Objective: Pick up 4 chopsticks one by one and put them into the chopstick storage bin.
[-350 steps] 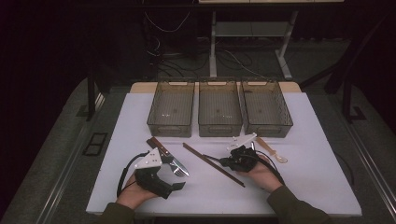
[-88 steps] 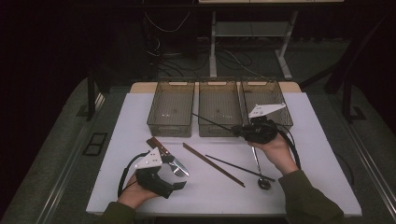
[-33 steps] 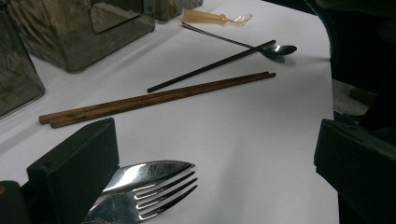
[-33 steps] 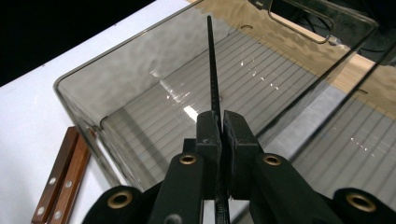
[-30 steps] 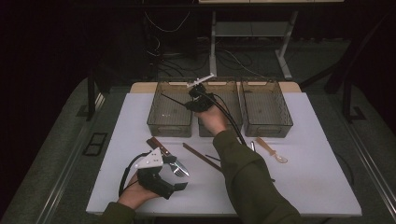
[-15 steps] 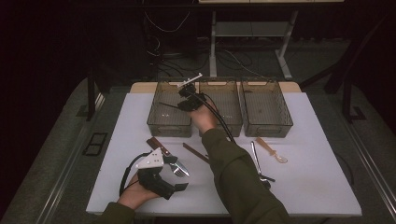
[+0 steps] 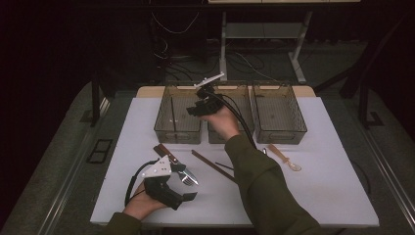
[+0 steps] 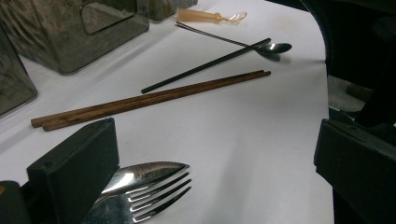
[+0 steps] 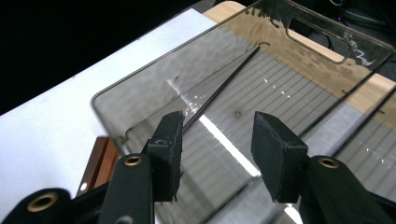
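Observation:
My right gripper [image 7: 195, 108] [image 9: 219, 140] hangs open over the left clear bin [image 7: 176, 134] [image 9: 154, 88], nothing between its jaws. A thin black chopstick [image 7: 172, 112] [image 9: 224, 84] lies on that bin's floor, just beyond the jaws. My left gripper [image 7: 183, 183] rests on the white table near the front edge, jaws wide apart. A steel fork [image 7: 188, 177] [image 8: 144, 186] lies flat between them, close to the left jaw. Past it lie a pair of wooden chopsticks [image 7: 210, 164] [image 8: 149, 100], a second black chopstick [image 8: 205, 65] and a dark spoon [image 8: 275, 46].
A middle bin [image 7: 220, 137] and a right bin [image 7: 279, 115] stand beside the left one at the back. A brown-handled knife [image 7: 164, 152] lies by my left gripper. An amber spoon [image 7: 284, 157] [image 8: 210, 16] lies at the right. The person's right sleeve [image 7: 264, 186] crosses the table.
The right gripper carried a black chopstick from the right side across to the left bin and let it go; the chopstick now lies in the bin. The left gripper stayed put.

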`<move>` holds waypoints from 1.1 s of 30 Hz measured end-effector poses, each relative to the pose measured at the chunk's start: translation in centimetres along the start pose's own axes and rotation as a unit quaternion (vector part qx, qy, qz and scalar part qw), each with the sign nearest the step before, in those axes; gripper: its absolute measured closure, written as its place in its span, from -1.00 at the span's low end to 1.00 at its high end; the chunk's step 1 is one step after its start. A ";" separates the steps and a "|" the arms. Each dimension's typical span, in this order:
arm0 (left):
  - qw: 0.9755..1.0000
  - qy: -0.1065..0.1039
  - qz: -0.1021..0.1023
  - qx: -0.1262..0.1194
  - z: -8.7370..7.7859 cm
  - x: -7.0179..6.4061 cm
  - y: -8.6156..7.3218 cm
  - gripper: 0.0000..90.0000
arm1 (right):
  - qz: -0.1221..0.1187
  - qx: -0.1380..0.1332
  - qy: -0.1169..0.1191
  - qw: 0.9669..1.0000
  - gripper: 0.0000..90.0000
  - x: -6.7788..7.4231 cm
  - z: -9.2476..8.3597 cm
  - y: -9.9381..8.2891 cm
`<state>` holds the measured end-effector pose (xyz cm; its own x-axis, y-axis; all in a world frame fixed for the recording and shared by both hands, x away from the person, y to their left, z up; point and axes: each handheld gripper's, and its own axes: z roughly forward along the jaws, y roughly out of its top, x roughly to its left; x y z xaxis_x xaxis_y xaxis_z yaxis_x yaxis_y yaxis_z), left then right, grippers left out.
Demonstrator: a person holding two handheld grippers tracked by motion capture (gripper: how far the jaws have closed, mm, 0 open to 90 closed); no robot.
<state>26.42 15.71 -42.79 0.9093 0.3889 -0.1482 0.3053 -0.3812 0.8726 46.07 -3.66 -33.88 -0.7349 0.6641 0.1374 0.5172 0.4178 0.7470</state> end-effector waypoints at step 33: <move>1.000 0.008 -0.008 0.002 0.0 0.2 -0.2 -1.00 | -0.086 -0.031 0.067 0.994 -0.13 -1.9 -10.6 -10.2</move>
<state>26.51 15.87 -42.94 0.8998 0.4078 -0.1553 0.3211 -0.3777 0.8685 37.53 -15.80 -34.88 -0.8642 0.4955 0.0873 0.3542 0.4760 0.8050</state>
